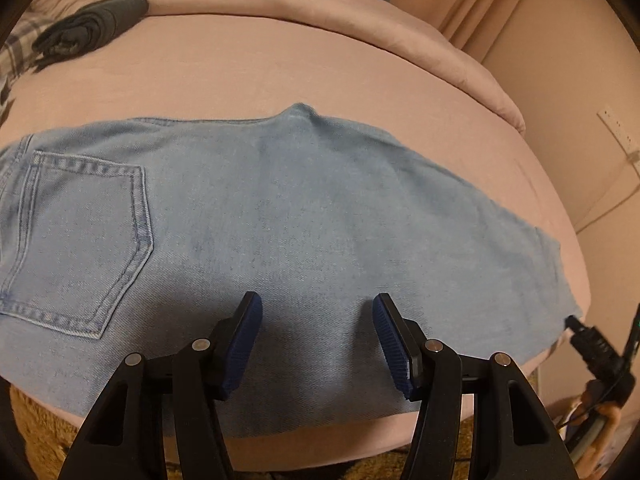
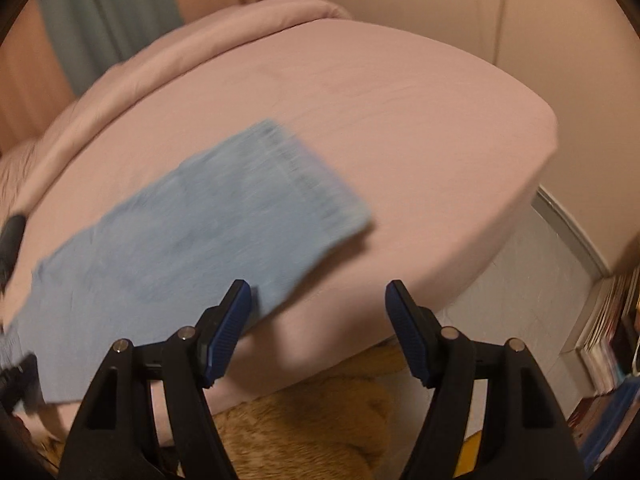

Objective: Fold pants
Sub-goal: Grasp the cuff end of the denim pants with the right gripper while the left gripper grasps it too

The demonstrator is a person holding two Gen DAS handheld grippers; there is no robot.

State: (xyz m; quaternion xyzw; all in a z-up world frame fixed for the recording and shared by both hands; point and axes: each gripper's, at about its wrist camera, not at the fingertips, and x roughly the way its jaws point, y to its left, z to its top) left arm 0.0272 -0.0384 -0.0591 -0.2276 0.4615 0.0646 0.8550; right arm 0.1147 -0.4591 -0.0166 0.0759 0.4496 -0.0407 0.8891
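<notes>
Light blue denim pants (image 1: 280, 240) lie flat across the pink bed (image 1: 280, 72), back pocket (image 1: 80, 240) at the left, legs laid together and running right. My left gripper (image 1: 316, 312) is open and empty, just above the pants' near edge. In the right wrist view the leg end of the pants (image 2: 192, 232) lies on the bed (image 2: 400, 128), hem toward the middle. My right gripper (image 2: 318, 296) is open and empty, over the bed's near edge beside the leg end. The right wrist view is blurred.
A dark folded garment (image 1: 92, 24) lies at the bed's far left. A rolled pink duvet (image 1: 360, 8) lines the far side. A tan furry rug (image 2: 304, 432) lies below the bed. Books (image 2: 612, 320) stand at the right wall. The right gripper (image 1: 592, 344) shows at the left view's right edge.
</notes>
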